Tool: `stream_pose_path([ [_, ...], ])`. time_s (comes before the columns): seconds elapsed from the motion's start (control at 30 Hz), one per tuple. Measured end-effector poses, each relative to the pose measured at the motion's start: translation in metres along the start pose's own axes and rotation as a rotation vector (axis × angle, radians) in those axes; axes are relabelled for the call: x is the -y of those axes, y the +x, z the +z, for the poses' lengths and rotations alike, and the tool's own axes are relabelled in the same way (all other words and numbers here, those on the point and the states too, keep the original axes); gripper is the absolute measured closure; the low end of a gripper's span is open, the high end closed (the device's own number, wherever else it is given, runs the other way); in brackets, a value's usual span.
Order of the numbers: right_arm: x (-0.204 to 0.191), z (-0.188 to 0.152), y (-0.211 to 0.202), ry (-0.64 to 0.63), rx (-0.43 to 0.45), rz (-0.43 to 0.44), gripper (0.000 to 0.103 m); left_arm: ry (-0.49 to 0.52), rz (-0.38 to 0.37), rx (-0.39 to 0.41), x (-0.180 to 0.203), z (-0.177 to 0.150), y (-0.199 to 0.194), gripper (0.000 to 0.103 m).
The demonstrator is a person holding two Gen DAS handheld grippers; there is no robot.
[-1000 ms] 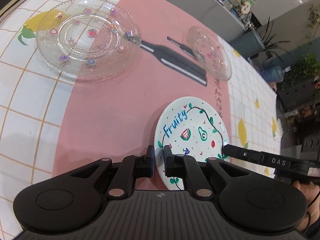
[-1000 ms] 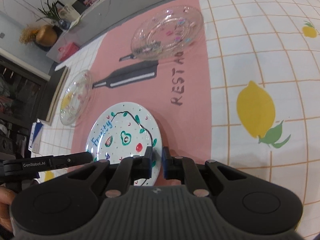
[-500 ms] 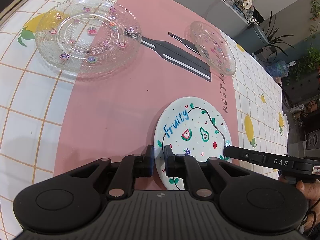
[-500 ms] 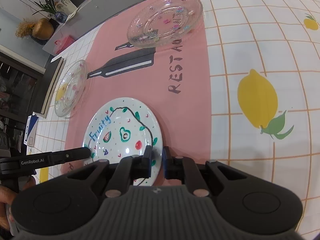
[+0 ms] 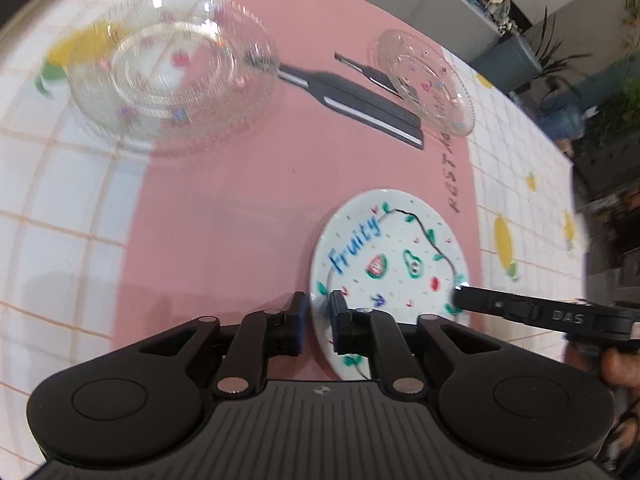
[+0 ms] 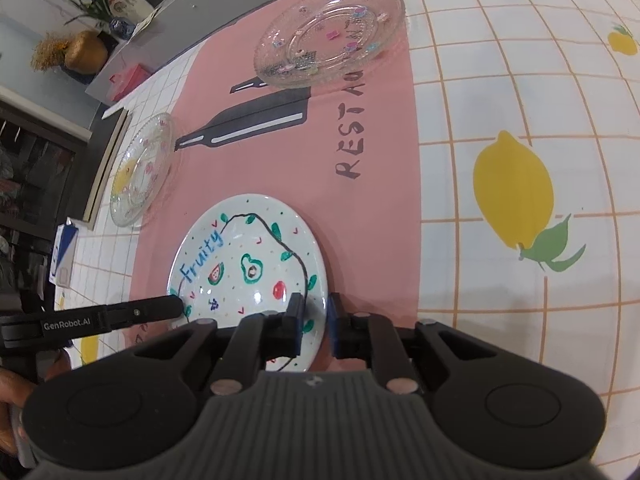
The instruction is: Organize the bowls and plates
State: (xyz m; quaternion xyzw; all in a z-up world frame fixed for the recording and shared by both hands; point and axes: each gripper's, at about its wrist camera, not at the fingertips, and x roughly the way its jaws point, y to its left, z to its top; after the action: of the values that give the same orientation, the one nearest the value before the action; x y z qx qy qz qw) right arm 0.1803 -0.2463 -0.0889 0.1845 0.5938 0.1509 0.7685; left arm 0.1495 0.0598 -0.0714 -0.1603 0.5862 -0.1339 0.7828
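A white "Fruity" plate (image 5: 394, 256) (image 6: 248, 264) is held level above the pink cloth by both grippers. My left gripper (image 5: 319, 322) is shut on its left rim. My right gripper (image 6: 313, 326) is shut on its right rim and also shows in the left wrist view (image 5: 460, 294). The left gripper's fingers (image 6: 176, 306) show in the right wrist view. A large clear glass plate (image 5: 172, 80) (image 6: 142, 172) lies far left. A second clear glass plate (image 5: 426, 80) (image 6: 332, 48) lies far right.
The table (image 6: 520, 80) carries a cloth with white tiles, lemons, a pink strip and a printed black knife (image 5: 360, 104). A counter with plants (image 6: 86, 52) stands beyond the far edge. A blue and white box (image 6: 64, 254) lies at the left.
Both grippers have risen and pulled back a little with the white plate between them. The left wrist view is now blurred by motion. The glass plates have not moved.
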Motion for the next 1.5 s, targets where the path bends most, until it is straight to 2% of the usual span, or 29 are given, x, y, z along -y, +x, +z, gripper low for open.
stream_pose_path([
  [0.03, 0.000, 0.000, -0.001, -0.001, 0.003, -0.005, 0.086, 0.020, 0.040, 0.017, 0.003, 0.001, -0.004, 0.079],
  [0.1, 0.000, 0.001, -0.003, -0.010, 0.014, -0.025, 0.083, 0.044, 0.073, 0.049, 0.004, 0.004, -0.011, 0.078],
  [0.27, 0.012, 0.011, -0.013, 0.016, 0.046, -0.041, 0.082, 0.001, 0.002, 0.076, -0.003, 0.013, -0.022, 0.077],
  [0.47, 0.020, 0.037, -0.024, 0.073, 0.101, 0.000, 0.077, -0.019, -0.061, 0.085, 0.007, 0.036, -0.018, 0.077],
  [0.67, 0.026, 0.060, -0.022, 0.103, 0.136, 0.000, 0.077, 0.014, -0.072, 0.102, 0.023, 0.060, -0.009, 0.077],
  [0.9, 0.041, 0.093, -0.022, 0.164, 0.222, 0.016, 0.077, 0.044, -0.023, 0.096, 0.039, 0.094, 0.006, 0.077],
  [1.07, 0.053, 0.111, -0.018, 0.209, 0.272, 0.017, 0.077, 0.076, -0.015, 0.083, 0.057, 0.118, 0.024, 0.076],
  [1.3, 0.067, 0.127, -0.014, 0.242, 0.313, 0.013, 0.077, 0.073, -0.027, 0.104, 0.067, 0.148, 0.042, 0.073],
  [1.37, 0.071, 0.130, -0.012, 0.248, 0.328, 0.013, 0.077, 0.054, -0.031, 0.115, 0.065, 0.155, 0.046, 0.069],
  [1.5, 0.080, 0.131, -0.002, 0.285, 0.335, 0.030, 0.077, 0.020, -0.025, 0.126, 0.055, 0.166, 0.058, 0.069],
])
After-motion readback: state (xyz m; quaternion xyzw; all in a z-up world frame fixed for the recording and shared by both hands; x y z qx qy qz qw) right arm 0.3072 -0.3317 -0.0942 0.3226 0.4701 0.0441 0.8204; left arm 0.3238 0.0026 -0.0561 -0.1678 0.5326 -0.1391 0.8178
